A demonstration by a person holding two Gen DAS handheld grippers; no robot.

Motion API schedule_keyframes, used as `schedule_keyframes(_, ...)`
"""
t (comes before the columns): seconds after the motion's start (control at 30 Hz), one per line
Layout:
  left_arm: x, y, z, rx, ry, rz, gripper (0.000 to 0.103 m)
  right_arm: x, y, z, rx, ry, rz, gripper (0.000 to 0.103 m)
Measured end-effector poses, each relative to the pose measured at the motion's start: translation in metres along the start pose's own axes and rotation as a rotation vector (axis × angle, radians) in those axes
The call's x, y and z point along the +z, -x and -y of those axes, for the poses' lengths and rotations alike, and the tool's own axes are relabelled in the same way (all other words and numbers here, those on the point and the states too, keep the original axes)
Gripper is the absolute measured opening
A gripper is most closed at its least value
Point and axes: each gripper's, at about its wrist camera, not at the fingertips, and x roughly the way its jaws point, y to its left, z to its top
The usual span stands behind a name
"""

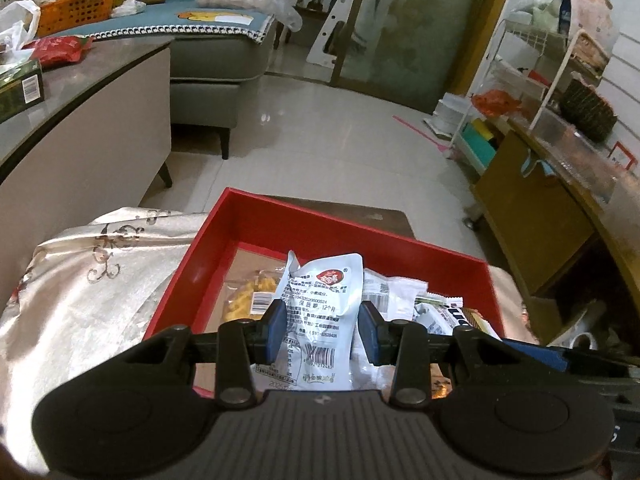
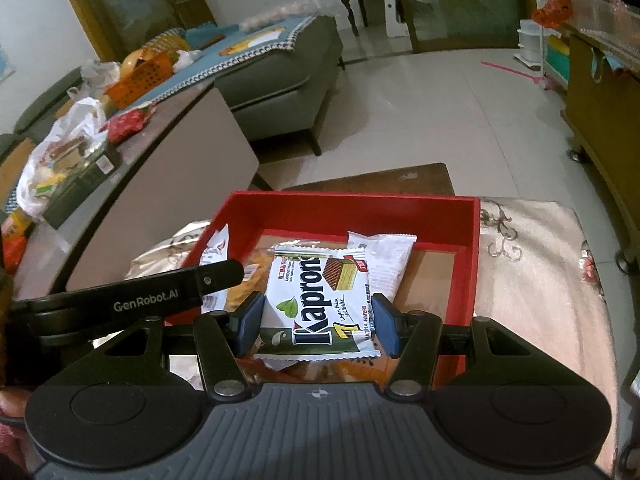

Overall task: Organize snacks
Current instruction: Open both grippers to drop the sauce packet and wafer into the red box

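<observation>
- Left gripper (image 1: pixel 322 330): blue pads spread on either side of a white snack pouch (image 1: pixel 320 304); a gap shows at each pad, so the grip reads as released, not pinching.
- The white snack pouch stands up in the red box (image 1: pixel 304 220), leaning on the other packets. Print: a red oval logo near the top, dense Chinese text, "12个月", and a barcode low down. The smaller print is too fine to read.
- Left of the pouch, a clear packet of yellow snacks (image 1: pixel 246 294) lies flat on the brown box floor, with a barcode label.
- Right gripper (image 2: pixel 318 324): the pads stand at both side edges of a Kapron wafer pack (image 2: pixel 320 300); I cannot tell whether they press it or only flank it.
- Wafer pack print: "Kapron" in bold black, a yellow "7", "Layers Thick Wafer" in script, a green leaf, and a picture of a layered wafer. It lies on top of the packets in the red box.
- Behind it, a white wrapper (image 2: pixel 386 260) lies partly under the wafer pack.
- The left gripper's arm crosses the right wrist view, marked "GenRobot.AI".
- The red box sits on a cream embroidered cloth (image 2: pixel 532 280).
- An orange basket (image 1: pixel 76 10) sits on the sofa well behind.
</observation>
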Motion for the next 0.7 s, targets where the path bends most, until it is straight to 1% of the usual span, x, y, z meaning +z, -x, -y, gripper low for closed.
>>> schedule_keyframes(0.27,-0.004,-0.019,0.000,0.029,-0.009,-0.035,0.033,0.001,-0.021,0.003,-0.027,0.012,-0.037,0.065)
schedule_keyframes(0.37,-0.005,-0.023,0.000,0.029,-0.014,-0.046,0.033,0.000,-0.025,0.007,-0.032,0.009,-0.043,0.065)
schedule_keyframes(0.53,-0.006,-0.023,0.005,0.046,-0.044,-0.033,0.033,-0.001,-0.027,0.008,-0.035,0.005,-0.054,0.066)
schedule_keyframes(0.7,-0.006,-0.022,0.004,0.051,-0.043,-0.038,0.034,-0.001,-0.027,0.009,-0.044,0.010,-0.056,0.068)
